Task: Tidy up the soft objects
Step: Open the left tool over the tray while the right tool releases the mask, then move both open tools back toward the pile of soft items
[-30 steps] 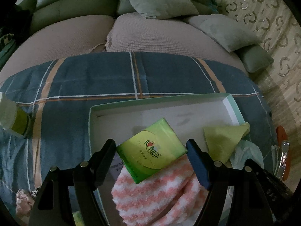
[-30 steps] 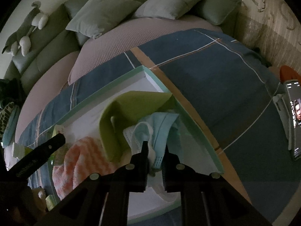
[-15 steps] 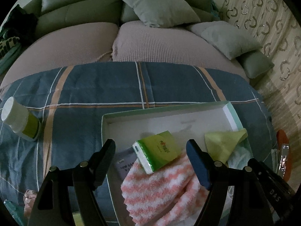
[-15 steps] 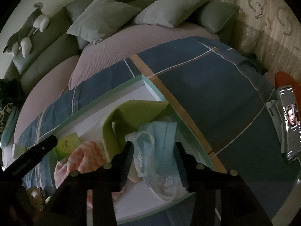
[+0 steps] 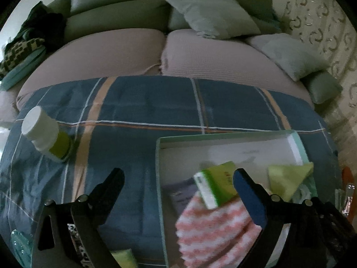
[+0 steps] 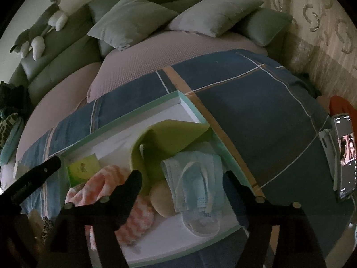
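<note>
A shallow white box with a mint rim [image 5: 225, 135] [image 6: 142, 109] lies on the plaid bedspread. In it are a green tissue pack [image 5: 217, 184] [image 6: 83, 169], a pink-and-white striped fuzzy sock [image 5: 214, 227] [image 6: 111, 185], a green cloth [image 5: 287, 178] [image 6: 169, 136], blue face masks [image 6: 194, 178] and a beige pad [image 6: 161, 198]. My left gripper [image 5: 178, 178] is open and empty above the box's left rim. My right gripper [image 6: 181, 178] is open and empty just above the masks.
A white-capped green bottle [image 5: 44, 134] stands on the bedspread at the left. A phone on a stand [image 6: 344, 154] is at the right edge. Pillows [image 5: 214, 13] and a plush toy [image 6: 38, 35] lie at the back. Small items [image 5: 123, 258] lie near the front left.
My right gripper has opened and let go of the masks, which now lie in the box. My left gripper, open, has drawn back and shifted left from the tissue pack.
</note>
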